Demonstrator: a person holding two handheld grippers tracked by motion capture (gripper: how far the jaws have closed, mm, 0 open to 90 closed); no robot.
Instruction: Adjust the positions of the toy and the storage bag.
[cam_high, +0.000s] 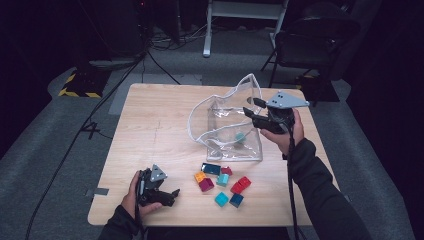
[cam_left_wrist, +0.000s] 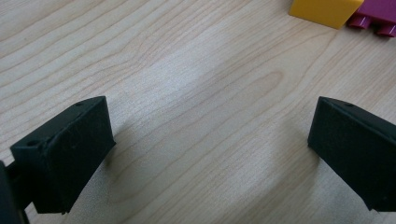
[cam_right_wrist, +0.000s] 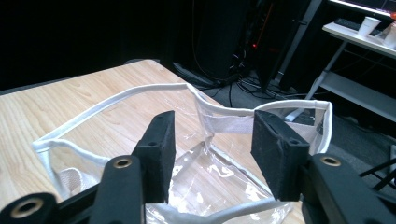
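Observation:
A clear plastic bag (cam_high: 235, 127) with white trim stands open on the right half of the wooden table (cam_high: 150, 130). A teal block (cam_high: 240, 136) lies inside it. My right gripper (cam_high: 251, 107) is at the bag's right rim, open. In the right gripper view its jaws (cam_right_wrist: 212, 140) flank the bag's white-edged mouth (cam_right_wrist: 224, 122) without closing on it. Several loose blocks (cam_high: 220, 182) lie in front of the bag. My left gripper (cam_high: 174, 196) rests low at the table's front left, open over bare wood (cam_left_wrist: 205, 116). A yellow block (cam_left_wrist: 324, 9) and a magenta block (cam_left_wrist: 378, 14) lie just beyond it.
The loose blocks include a red one (cam_high: 241, 185), a cyan one (cam_high: 221, 199) and a dark blue one (cam_high: 236, 200). Past the far edge are a black chair (cam_high: 310, 40), a white desk frame (cam_high: 245, 15) and floor cables (cam_high: 85, 127).

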